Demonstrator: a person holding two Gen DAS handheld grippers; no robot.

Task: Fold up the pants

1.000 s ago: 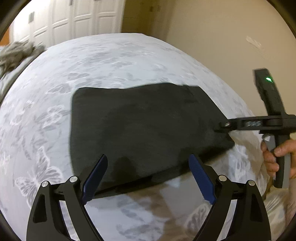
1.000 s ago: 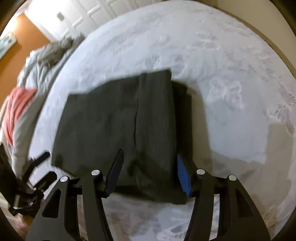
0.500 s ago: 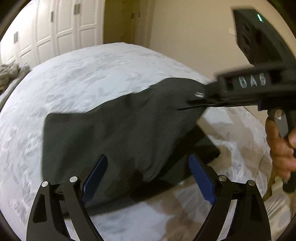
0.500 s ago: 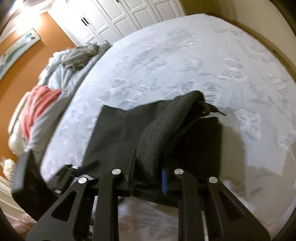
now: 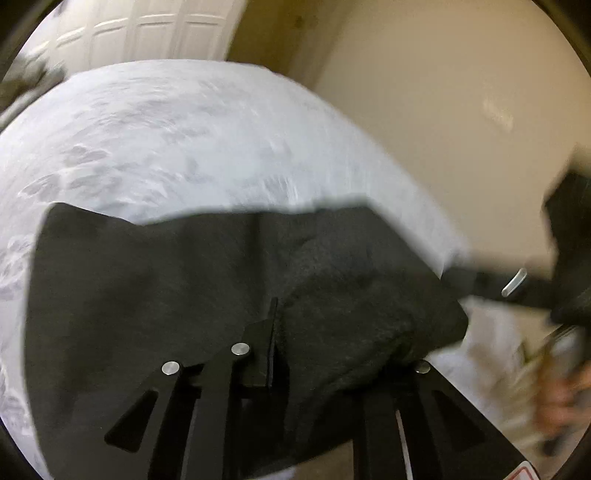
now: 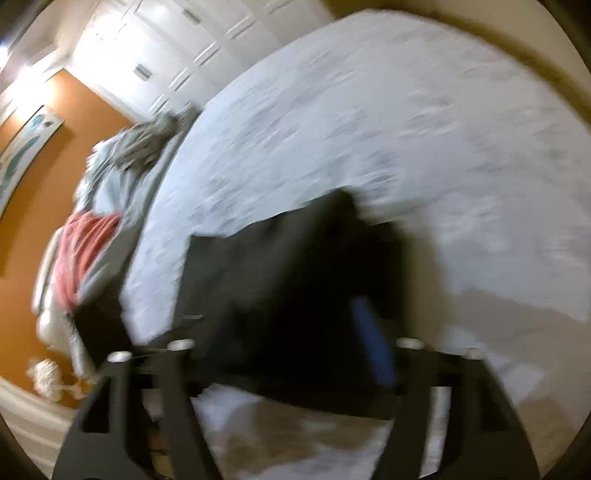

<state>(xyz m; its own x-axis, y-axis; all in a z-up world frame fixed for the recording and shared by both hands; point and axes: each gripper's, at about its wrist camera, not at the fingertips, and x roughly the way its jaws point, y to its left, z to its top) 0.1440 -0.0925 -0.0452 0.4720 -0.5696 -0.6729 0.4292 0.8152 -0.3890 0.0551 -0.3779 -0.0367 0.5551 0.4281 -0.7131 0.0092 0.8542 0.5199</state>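
The dark grey pants (image 5: 155,288) lie folded on the white patterned bed (image 5: 177,140). My left gripper (image 5: 295,332) is shut on the near edge of the pants, with cloth draped over its right finger. In the blurred right wrist view the pants (image 6: 266,266) hang in front of my right gripper (image 6: 291,332), whose jaws stand wide apart; one blue pad (image 6: 373,343) shows beside the cloth. The right gripper also shows blurred in the left wrist view (image 5: 517,288), just off the pants' right corner.
A beige wall (image 5: 443,110) runs along the bed's right side. White closet doors (image 5: 147,33) stand behind. A grey garment (image 6: 147,144) and a pink cloth (image 6: 81,254) lie on the bed's left side by an orange wall (image 6: 44,177).
My left gripper has closed on the pants' near edge. My right gripper, shut on the lifted pants half a second ago, has opened and let them go. Both views are motion-blurred.
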